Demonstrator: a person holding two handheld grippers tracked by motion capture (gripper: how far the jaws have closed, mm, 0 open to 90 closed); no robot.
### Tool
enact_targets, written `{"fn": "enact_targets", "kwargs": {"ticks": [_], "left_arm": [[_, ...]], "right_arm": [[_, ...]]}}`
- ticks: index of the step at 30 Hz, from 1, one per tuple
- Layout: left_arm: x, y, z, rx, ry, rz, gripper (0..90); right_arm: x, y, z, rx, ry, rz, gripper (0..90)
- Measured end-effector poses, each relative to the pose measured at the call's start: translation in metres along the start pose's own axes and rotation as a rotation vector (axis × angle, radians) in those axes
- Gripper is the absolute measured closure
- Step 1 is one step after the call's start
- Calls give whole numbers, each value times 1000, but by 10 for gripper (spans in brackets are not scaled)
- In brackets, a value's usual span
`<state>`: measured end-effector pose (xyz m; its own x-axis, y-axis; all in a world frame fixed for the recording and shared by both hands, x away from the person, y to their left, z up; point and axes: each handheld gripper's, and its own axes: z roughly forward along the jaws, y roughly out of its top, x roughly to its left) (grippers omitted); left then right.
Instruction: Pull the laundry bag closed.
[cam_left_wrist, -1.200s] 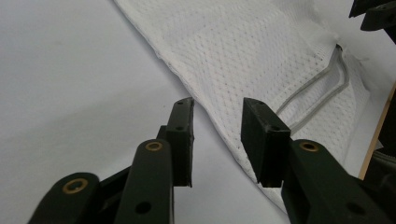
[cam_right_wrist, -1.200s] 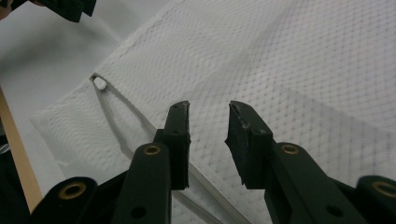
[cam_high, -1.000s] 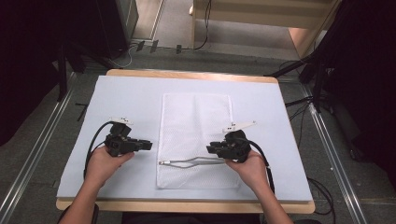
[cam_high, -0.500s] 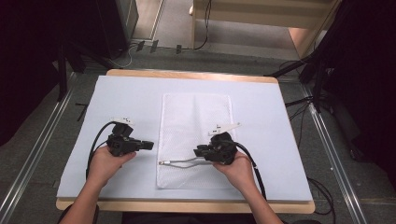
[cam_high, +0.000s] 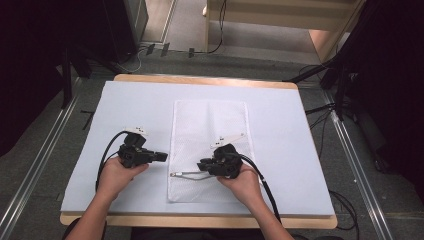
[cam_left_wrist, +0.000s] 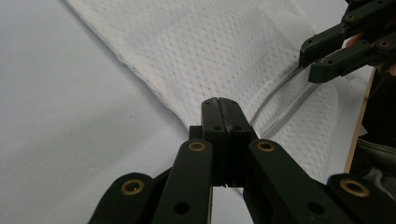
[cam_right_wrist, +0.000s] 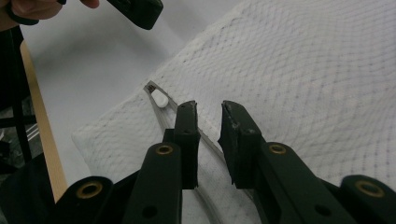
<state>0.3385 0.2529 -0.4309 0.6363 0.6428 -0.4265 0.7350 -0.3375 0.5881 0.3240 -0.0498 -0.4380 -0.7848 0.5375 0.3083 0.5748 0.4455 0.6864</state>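
Right gripper (cam_high: 204, 164) sits over the near half of the white mesh cloth (cam_high: 210, 125), jaws parted with a narrow gap; they have just been closing. In the right gripper view (cam_right_wrist: 208, 109) the thin grey tweezers-like tool (cam_right_wrist: 161, 100) lies on the cloth right at the left jaw, running under it. We can't tell if a pad touches it; it is not pinched. The tool's far end is cut off under the jaws there; in the high view (cam_high: 187, 175) its right end is hidden by the gripper.

Left gripper (cam_high: 162, 156) is clenched, jaws fully together on nothing, just off the cloth's left edge over the light blue mat (cam_high: 125, 100). The left gripper view (cam_left_wrist: 219, 105) confirms pads meeting, cloth edge just beyond.

Versus a second ago: right gripper has shifted left along the tool towards the cloth's middle. Left hand (cam_high: 117, 175) hasn't moved, but its jaws have closed. Cloth and tool are unchanged.
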Motion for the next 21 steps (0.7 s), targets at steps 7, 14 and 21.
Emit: {"fn": "enact_targets", "kwargs": {"ticks": [7,14,21], "left_arm": [[1,0,2,-10,-3,-9,900],[-1,-2,8,7,-11,-2,900],[-2,-4,16,19,-37,-10,900]], "right_arm": [[4,0,9,-4,7,13,809],[11,0,22,9,30,23,827],[18,1,33,14,55,23,842]]}}
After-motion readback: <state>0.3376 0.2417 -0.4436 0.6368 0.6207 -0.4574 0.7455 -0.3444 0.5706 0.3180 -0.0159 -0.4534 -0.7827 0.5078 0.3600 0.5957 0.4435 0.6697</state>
